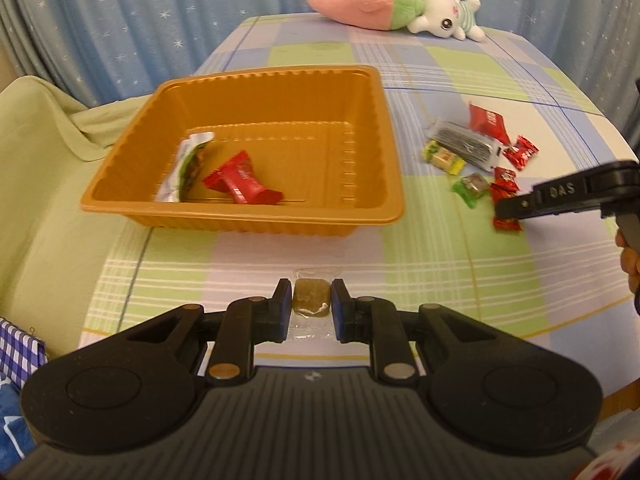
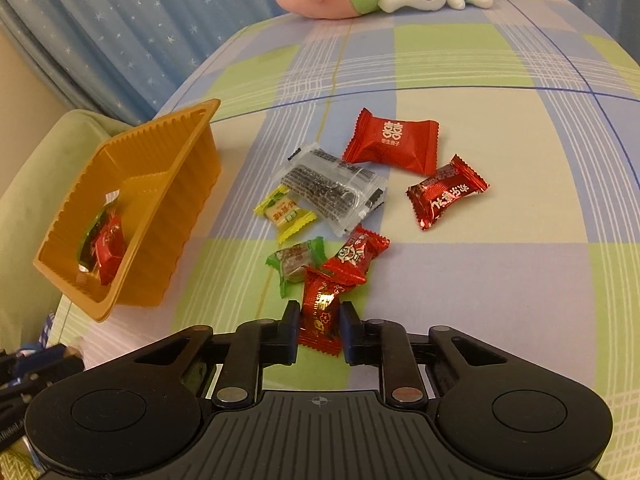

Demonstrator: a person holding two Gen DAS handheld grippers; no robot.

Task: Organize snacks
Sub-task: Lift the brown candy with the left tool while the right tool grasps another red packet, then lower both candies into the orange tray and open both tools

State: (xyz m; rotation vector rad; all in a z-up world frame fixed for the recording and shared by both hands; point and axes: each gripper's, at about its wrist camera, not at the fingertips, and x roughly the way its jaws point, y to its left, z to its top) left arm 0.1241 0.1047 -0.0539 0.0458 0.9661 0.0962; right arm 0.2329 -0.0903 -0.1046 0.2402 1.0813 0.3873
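Seven loose snacks (image 2: 320,317), two in tray (image 1: 256,224)

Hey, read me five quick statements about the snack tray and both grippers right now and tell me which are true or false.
1. The orange tray already holds two wrapped snacks. True.
2. The left gripper has a red candy between its jaws. False: it is a brown candy in a clear wrapper.
3. The right gripper has a red candy with gold print between its jaws. True.
4. The plush rabbit lies inside the tray. False: it lies at the far end of the checked cloth, away from the tray.
5. A yellow candy lies beside the clear packet of dark snack. True.
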